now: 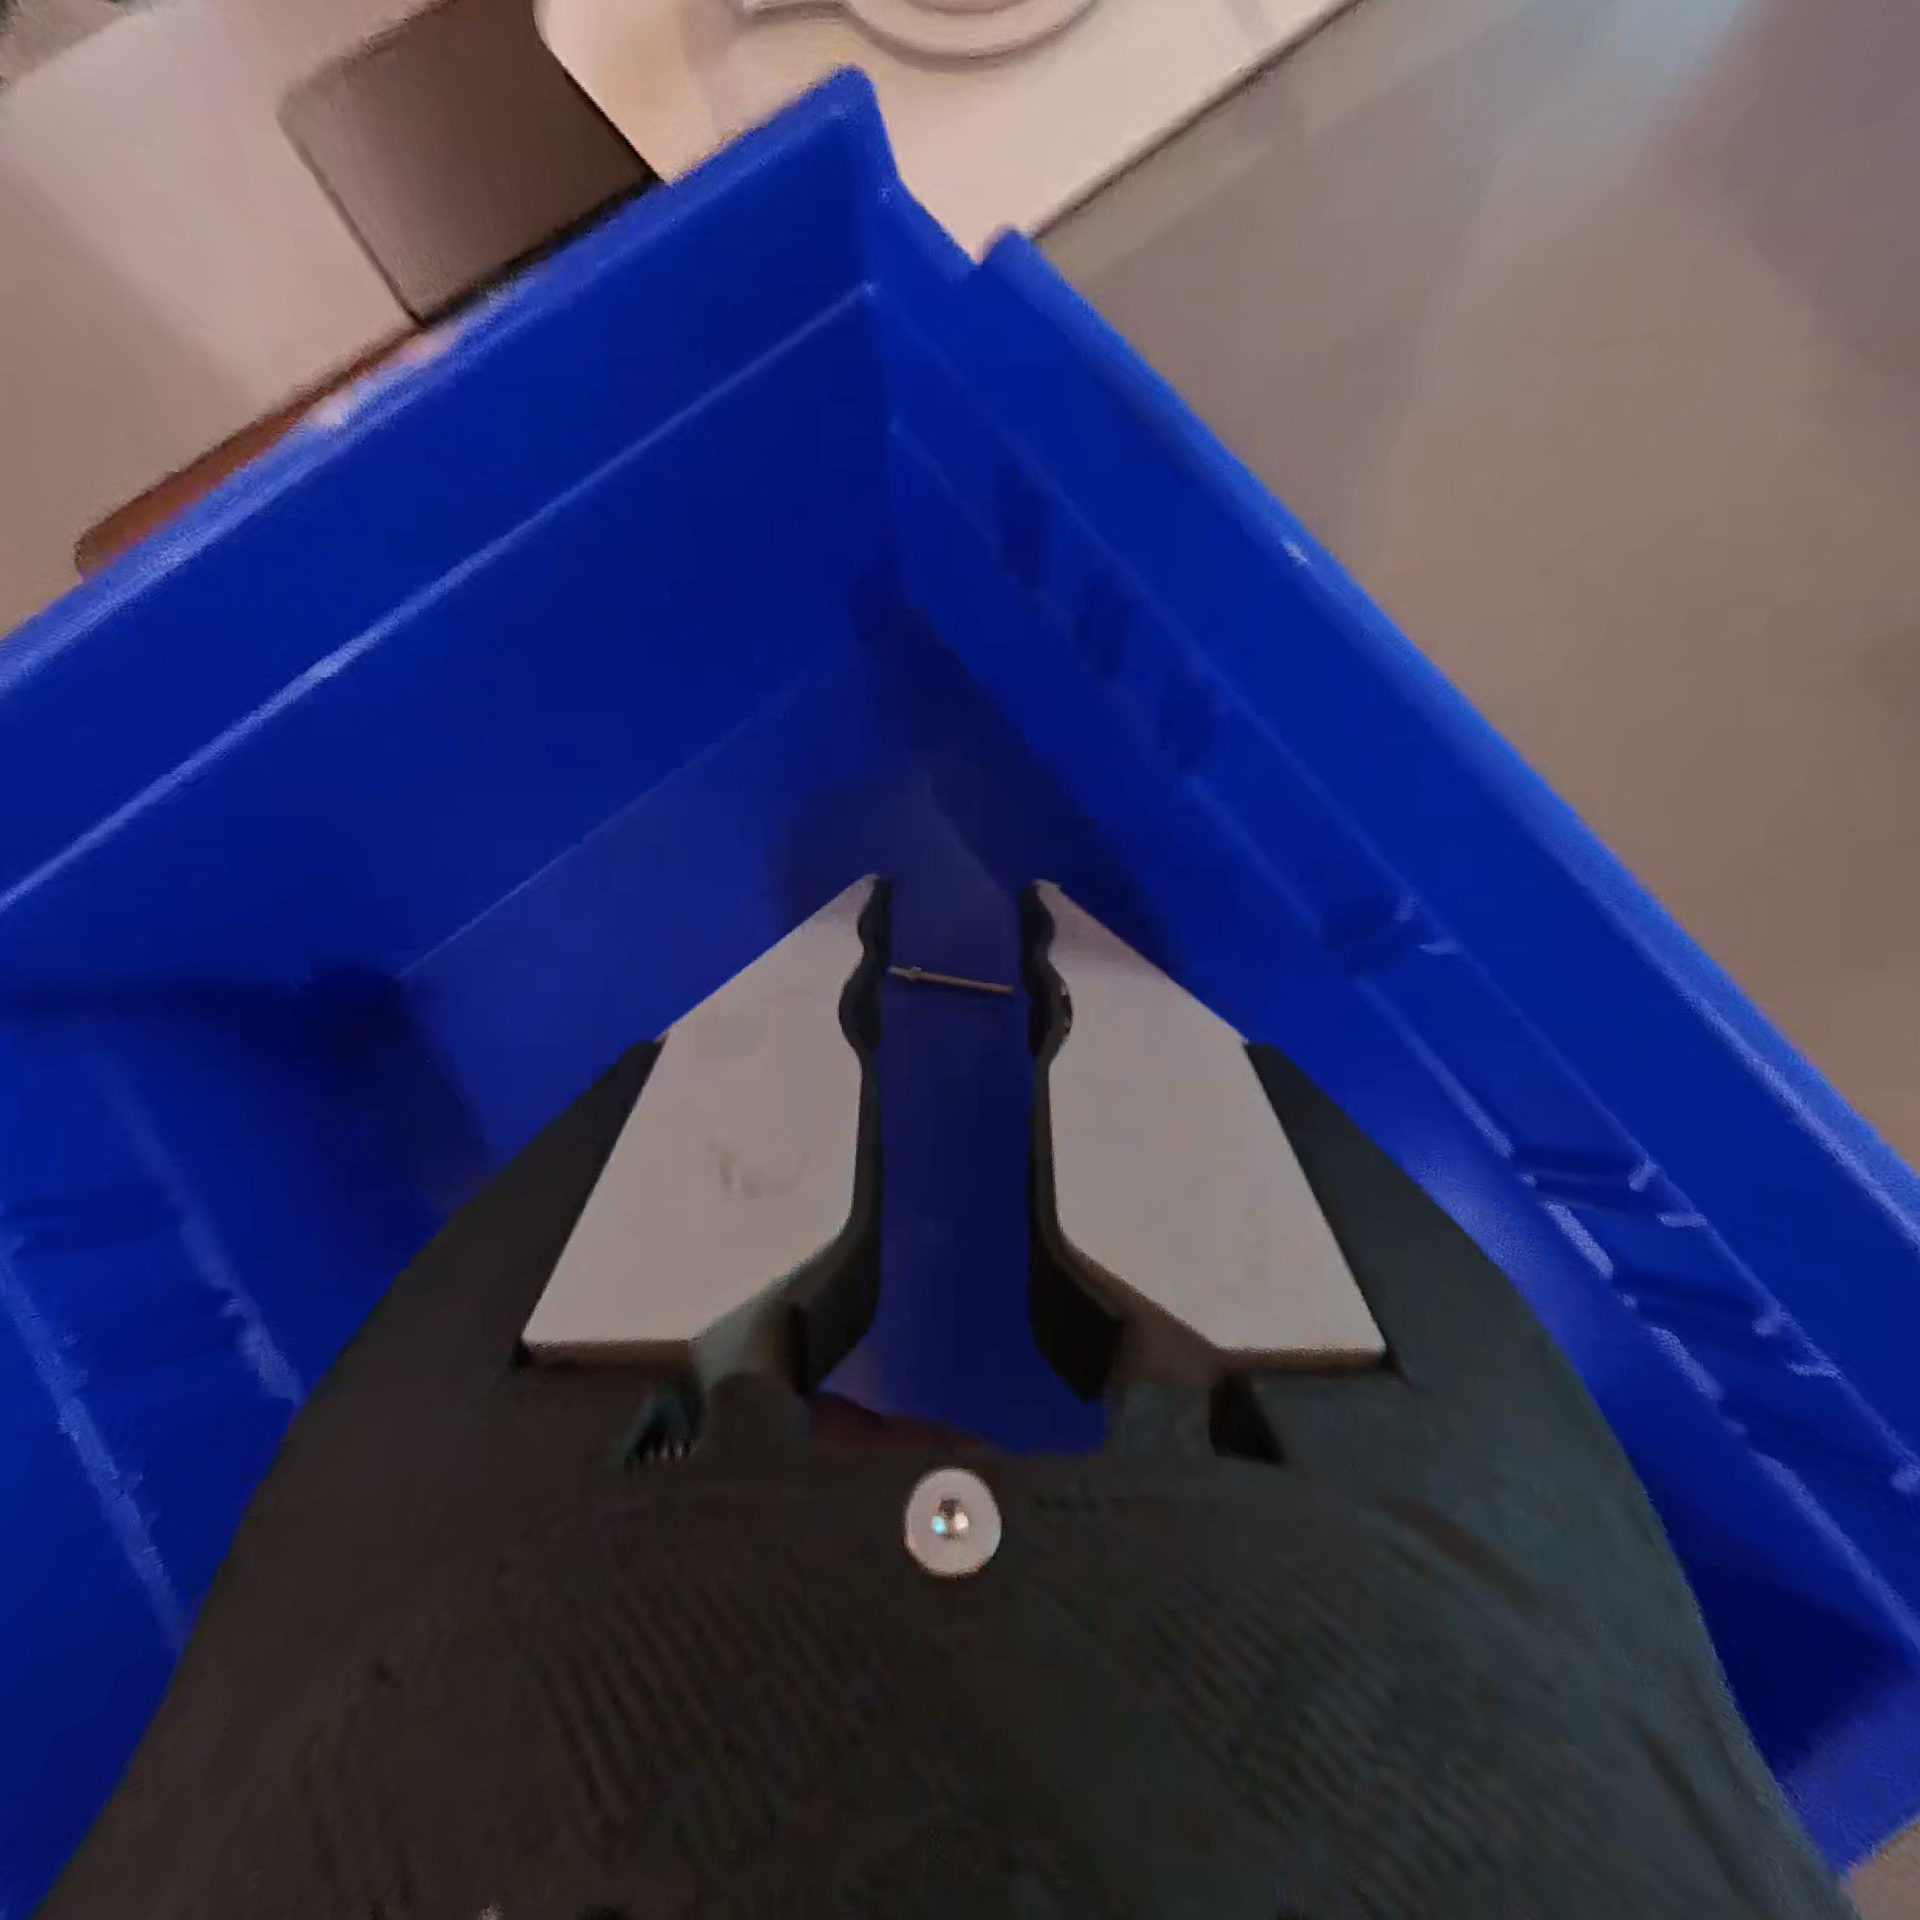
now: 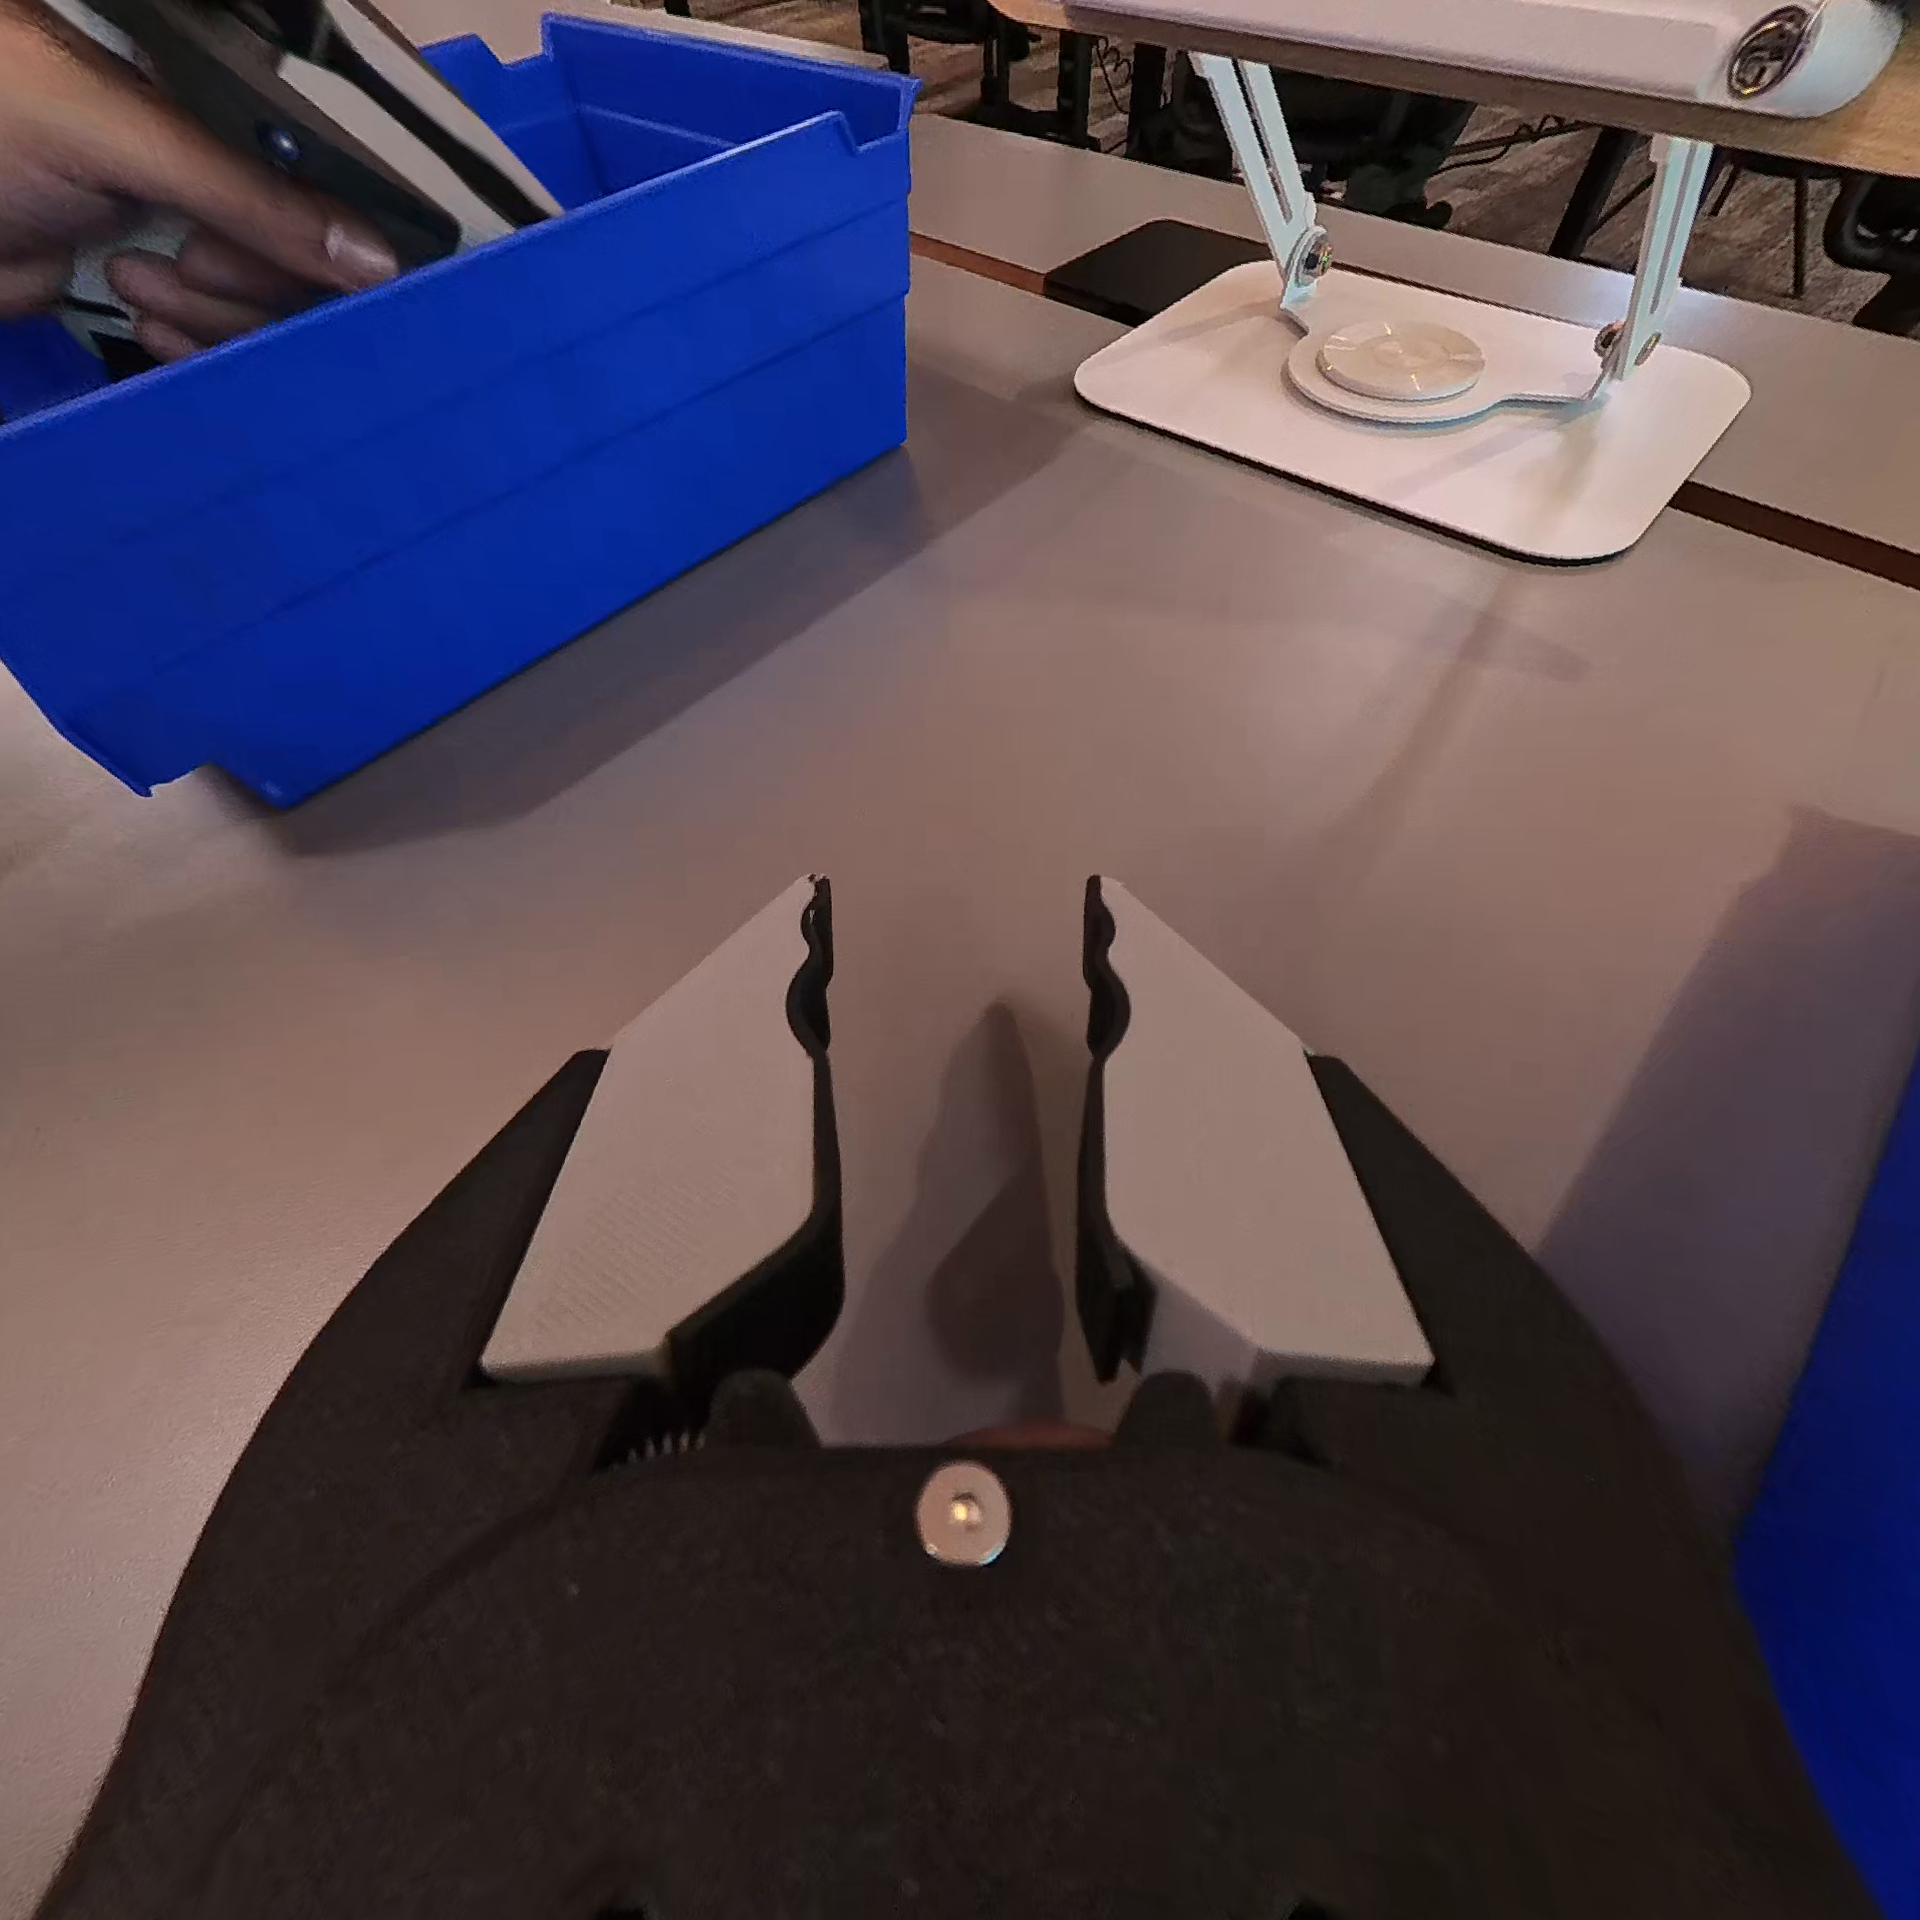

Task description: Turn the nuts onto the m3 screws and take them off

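Blue bin (image 1: 623, 644) surrounds left tool (image 1: 951, 935) pinching a screw (image 1: 951, 981); right tool (image 2: 956, 914) hovers released.

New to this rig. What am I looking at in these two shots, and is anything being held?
There is no robot arm: a person holds a two-finger gripper in each hand, and each gripper carries a camera looking forward along its fingers.

Left wrist view: the left gripper is down inside a blue bin, near a corner. A thin screw spans the gap between its fingers, so it seems to be pinched there. No nut shows in this blurred view.

Right wrist view: the right gripper hovers over a grey table, open and empty. At upper left is the same bin, with the person's hand reaching the other gripper into it. A white stand sits behind.
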### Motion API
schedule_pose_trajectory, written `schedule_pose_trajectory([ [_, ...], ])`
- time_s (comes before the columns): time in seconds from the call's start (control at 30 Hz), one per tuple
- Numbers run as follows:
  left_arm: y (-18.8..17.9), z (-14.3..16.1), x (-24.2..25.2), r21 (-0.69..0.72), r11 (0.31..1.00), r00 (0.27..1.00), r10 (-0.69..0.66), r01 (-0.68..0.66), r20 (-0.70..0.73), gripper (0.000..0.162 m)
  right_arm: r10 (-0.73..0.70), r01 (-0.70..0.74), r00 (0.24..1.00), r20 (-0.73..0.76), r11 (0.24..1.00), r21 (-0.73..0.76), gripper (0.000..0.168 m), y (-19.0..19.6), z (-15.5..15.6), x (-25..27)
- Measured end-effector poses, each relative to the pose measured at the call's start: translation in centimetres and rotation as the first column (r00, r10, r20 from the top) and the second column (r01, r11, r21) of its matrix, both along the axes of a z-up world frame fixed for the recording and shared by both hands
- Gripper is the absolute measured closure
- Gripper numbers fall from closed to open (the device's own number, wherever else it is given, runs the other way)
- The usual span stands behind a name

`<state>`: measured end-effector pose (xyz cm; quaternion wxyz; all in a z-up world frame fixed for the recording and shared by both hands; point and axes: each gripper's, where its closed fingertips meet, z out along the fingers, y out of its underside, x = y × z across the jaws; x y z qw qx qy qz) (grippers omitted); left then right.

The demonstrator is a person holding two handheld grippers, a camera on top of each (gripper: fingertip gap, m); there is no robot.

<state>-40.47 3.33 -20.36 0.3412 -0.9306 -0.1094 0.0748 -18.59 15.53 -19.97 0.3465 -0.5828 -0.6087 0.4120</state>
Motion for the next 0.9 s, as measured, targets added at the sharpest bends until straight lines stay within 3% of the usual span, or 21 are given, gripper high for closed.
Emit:
schedule_pose_trajectory([
  [0.1, 0.1, -0.7, 0.5, -0.040, 0.998, 0.999, -0.044, 0.044, 0.010, 0.138, 0.004, -0.004, 1.000, 0.007, 1.000, 0.006, 0.122, -0.1, -0.1, 0.0],
  [0.23, -0.8, -1.9, 0.2, -0.112, 0.994, 0.999, 0.002, 0.004, 0.055, 0.138, 0.004, -0.004, 1.000, 0.007, 1.000, 0.003, 0.123, -0.1, -0.1, 0.0],
  [0.67, -0.7, -4.0, 0.6, -0.147, 0.988, 0.991, 0.057, -0.039, 0.119, 0.137, 0.007, -0.007, 1.000, -0.003, 1.000, -0.001, 0.123, -0.2, 0.0, 0.0],
  [0.7, -0.8, -4.0, 0.6, -0.155, 0.987, 0.992, 0.055, -0.037, 0.116, 0.138, 0.008, -0.008, 1.000, -0.003, 1.000, -0.001, 0.123, -0.2, 0.0, 0.0],
  [0.77, -1.2, -4.1, 0.4, -0.176, 0.984, 0.994, 0.051, -0.034, 0.098, 0.156, 0.012, -0.012, 1.000, 0.000, 1.000, -0.003, 0.123, -0.3, 0.0, 0.1],
  [0.9, -1.5, -4.1, 0.6, -0.173, 0.984, 0.992, 0.053, -0.032, 0.115, 0.160, 0.020, -0.020, 1.000, 0.005, 1.000, 0.004, 0.123, -0.5, -0.1, 0.1],
])
